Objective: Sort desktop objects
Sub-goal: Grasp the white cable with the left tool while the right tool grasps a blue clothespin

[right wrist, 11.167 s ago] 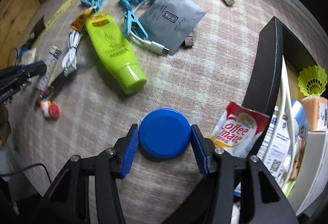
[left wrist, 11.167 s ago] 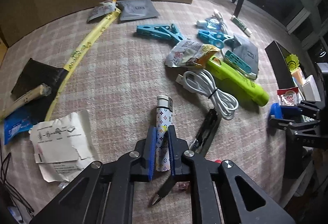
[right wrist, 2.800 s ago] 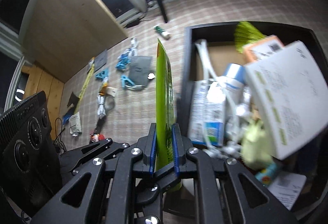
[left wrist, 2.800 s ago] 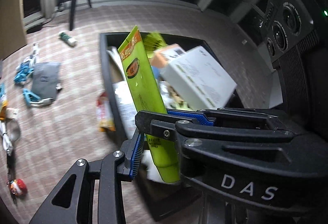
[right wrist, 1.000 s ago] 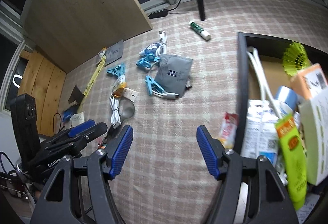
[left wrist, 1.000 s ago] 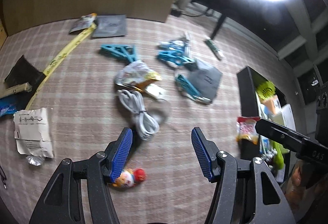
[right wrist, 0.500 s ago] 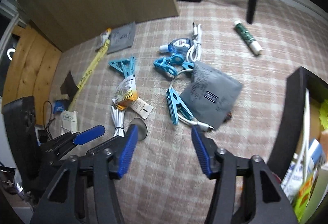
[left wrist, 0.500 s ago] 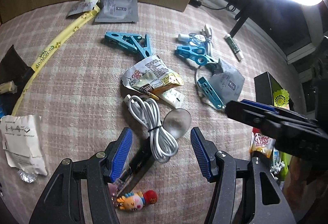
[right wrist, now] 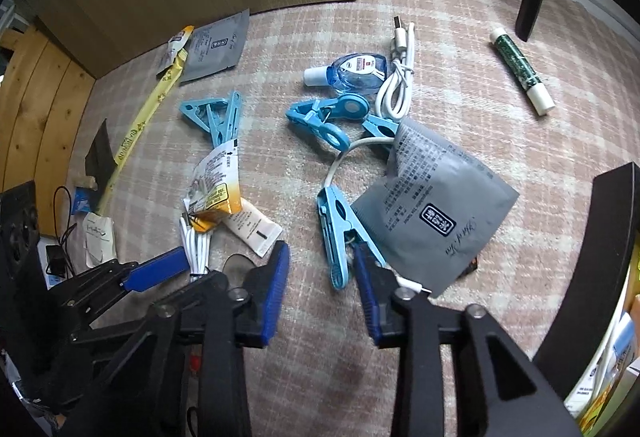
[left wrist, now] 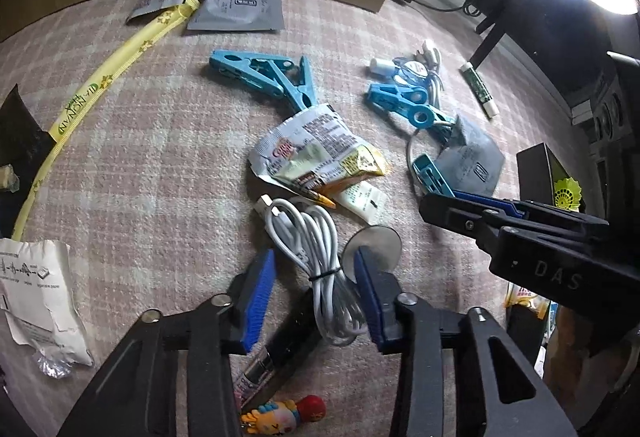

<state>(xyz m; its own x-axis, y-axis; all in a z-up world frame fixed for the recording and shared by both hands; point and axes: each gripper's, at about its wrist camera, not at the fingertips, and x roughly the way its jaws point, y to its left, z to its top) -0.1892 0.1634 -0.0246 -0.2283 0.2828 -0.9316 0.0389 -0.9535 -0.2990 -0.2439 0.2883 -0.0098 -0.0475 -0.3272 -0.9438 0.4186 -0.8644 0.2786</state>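
Observation:
My left gripper (left wrist: 312, 256) points down over a coiled white USB cable (left wrist: 308, 237). The coil lies between its blue pads; the jaws are closing and a gap remains on the left side. My right gripper (right wrist: 321, 247) hangs over a light blue clothes peg (right wrist: 334, 221) beside a grey sachet (right wrist: 434, 213). The peg's lower end sits between its pads, which are closing and do not press on it. In the left wrist view the right gripper (left wrist: 460, 201) shows at the right edge. The left gripper (right wrist: 160, 271) shows at lower left in the right wrist view.
On the checked cloth lie a crumpled snack wrapper (left wrist: 316, 157), more blue pegs (left wrist: 272, 77), a round metal disc (left wrist: 378, 241), a black pen-like thing (left wrist: 288, 341), a small doll (left wrist: 288, 415) and a glue stick (right wrist: 520, 69). A black box (right wrist: 600, 257) stands at right.
Both grippers have sunk toward the cloth and their jaws have narrowed. The left came over the white cable; the right swung left from the box to the blue peg.

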